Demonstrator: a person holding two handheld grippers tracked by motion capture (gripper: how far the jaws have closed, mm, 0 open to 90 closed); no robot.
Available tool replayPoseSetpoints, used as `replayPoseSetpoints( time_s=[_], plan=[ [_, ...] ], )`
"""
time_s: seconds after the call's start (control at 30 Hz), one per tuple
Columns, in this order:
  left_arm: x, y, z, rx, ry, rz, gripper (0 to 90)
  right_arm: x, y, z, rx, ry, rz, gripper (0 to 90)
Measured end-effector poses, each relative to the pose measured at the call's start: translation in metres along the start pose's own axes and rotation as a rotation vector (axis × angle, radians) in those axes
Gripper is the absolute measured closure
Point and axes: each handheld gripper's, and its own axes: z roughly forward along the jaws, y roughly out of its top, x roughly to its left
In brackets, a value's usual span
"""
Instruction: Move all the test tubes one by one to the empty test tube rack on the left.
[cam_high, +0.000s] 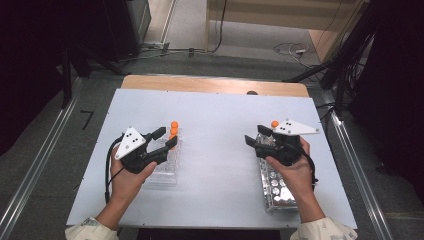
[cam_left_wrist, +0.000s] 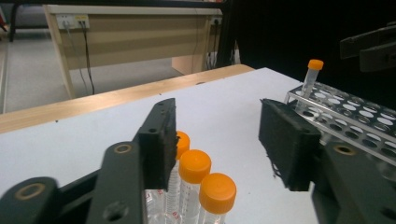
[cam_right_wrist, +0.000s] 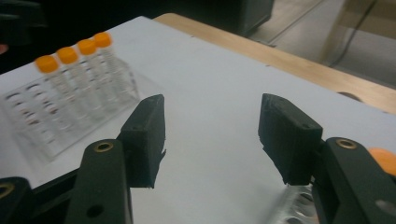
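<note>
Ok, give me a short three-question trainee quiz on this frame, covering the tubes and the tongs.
1. True or false: the right tongs grip a tube.
2. How many orange-capped tubes stand in the clear rack? A two, B four, C six.
3. Fill in: the metal rack holds ___ capped tube.
Key: 1 false; 2 B; 3 one.
</note>
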Motion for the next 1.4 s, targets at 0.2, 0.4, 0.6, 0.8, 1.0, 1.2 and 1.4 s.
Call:
replayPoseSetpoints(
  time_s=[0.2,0.4,0.6,0.8,1.0,1.2,1.4],
  plan=[
    [-0.004,0.002,0.0,-0.001,0.004,-0.02,33.3,-0.034,-0.013,-0.005,0.003,-0.118,0.06,37.3],
    [-0.005,0.001,0.002,0.009,0.0,-0.022,28.4,-0.055,-0.026,-0.002,0.034,-0.189,0.097,38.4],
    [-0.007,0.001,0.003,-0.001,-0.009,-0.023,25.3,-0.065,-0.036,0.016,0.122,-0.219,0.111,39.7],
    [-0.008,0.001,0.004,0.003,-0.02,-0.029,21.2,-0.071,-0.039,0.027,0.16,-0.227,0.12,44.4],
    [-0.009,0.001,0.005,0.006,-0.023,-0.033,20.6,-0.074,-0.038,0.031,0.174,-0.225,0.109,53.0],
    [-0.009,0.001,0.005,0.011,-0.025,-0.034,20.6,-0.074,-0.036,0.035,0.205,-0.215,0.086,63.4],
    [-0.009,0.001,0.006,0.012,-0.025,-0.033,20.7,-0.074,-0.036,0.037,0.216,-0.215,0.08,67.6]
  ],
)
